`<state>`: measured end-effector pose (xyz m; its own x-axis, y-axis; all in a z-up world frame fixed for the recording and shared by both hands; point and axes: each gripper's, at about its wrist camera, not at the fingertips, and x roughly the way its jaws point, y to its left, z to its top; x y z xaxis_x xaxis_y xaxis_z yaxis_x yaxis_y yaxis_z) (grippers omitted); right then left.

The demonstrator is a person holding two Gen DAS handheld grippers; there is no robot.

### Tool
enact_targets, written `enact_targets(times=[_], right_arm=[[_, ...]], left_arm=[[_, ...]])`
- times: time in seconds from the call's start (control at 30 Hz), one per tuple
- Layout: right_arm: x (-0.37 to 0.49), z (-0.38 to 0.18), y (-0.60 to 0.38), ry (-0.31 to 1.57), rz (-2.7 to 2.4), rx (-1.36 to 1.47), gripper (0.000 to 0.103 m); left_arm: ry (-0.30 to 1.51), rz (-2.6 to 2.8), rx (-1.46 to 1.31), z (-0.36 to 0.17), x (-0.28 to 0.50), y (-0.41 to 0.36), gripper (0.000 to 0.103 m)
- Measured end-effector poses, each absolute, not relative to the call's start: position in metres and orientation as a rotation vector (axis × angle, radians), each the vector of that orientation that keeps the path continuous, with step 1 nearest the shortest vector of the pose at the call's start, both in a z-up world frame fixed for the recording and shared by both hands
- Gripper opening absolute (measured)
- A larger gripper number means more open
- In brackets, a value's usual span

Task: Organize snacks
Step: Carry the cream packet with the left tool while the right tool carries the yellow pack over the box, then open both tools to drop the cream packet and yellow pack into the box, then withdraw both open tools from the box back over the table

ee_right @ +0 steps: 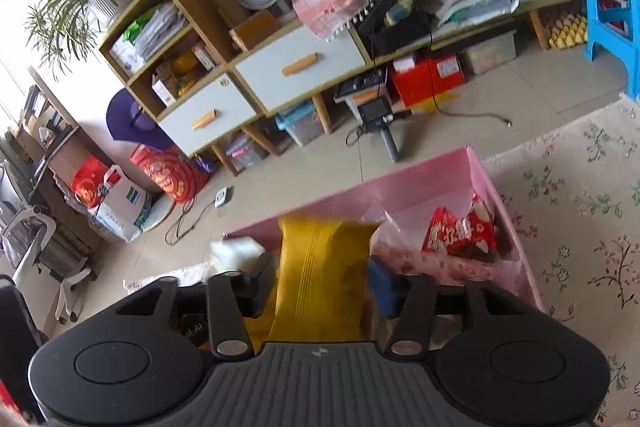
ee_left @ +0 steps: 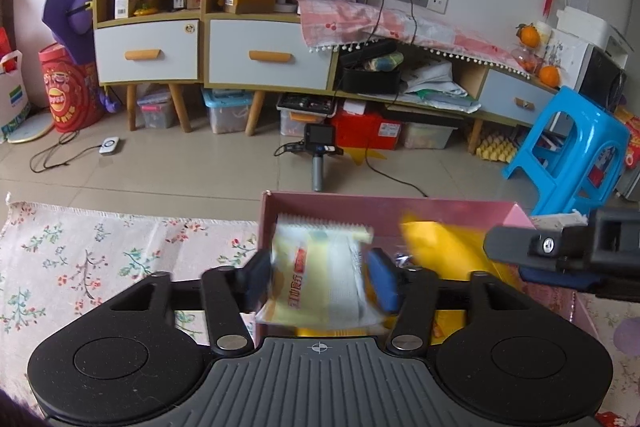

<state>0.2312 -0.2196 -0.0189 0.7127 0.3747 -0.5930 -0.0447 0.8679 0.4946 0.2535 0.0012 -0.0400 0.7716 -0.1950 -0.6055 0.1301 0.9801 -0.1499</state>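
My left gripper (ee_left: 320,277) is shut on a pale yellow and white snack packet (ee_left: 320,271) and holds it over the left end of the pink box (ee_left: 440,211). My right gripper (ee_right: 320,281) is shut on a golden yellow snack bag (ee_right: 320,267) above the same pink box (ee_right: 440,187). That yellow bag also shows in the left wrist view (ee_left: 440,251), with the right gripper's body beside it (ee_left: 568,251). A red snack packet (ee_right: 460,231) lies in the box's right part on clear wrapped packets. The pale packet shows blurred in the right wrist view (ee_right: 236,253).
The box stands on a floral cloth (ee_left: 100,259) on a table. Beyond the edge is tiled floor with a camera on a handle (ee_left: 318,151), cables, a blue stool (ee_left: 572,151), and a wooden cabinet with drawers (ee_left: 248,51).
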Motion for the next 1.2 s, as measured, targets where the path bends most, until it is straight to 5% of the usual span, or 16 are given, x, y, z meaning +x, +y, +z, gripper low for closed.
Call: enact_targets(times=[0.07, 0.17, 0.63, 1.2], right_arm=[[0.229, -0.015, -0.218, 0.735, 0.245, 0.452, 0.051], [0.225, -0.01, -0.218, 0.729, 0.238, 0.43, 0.057], [0.19, 0.011, -0.222, 0.754, 0.183, 0.352, 0.078], [0.133, 0.023, -0.216, 0.78, 0.189, 0.254, 0.087]], left_arm=[[0.656, -0.176, -0.106, -0.037, 0.249, 0.001, 0.074], [0.656, -0.196, -0.101, -0.033, 0.243, 0.0, 0.077], [0.697, -0.197, -0.08, -0.018, 0.191, 0.006, 0.083], [0.754, -0.199, -0.059, -0.01, 0.128, 0.023, 0.089]])
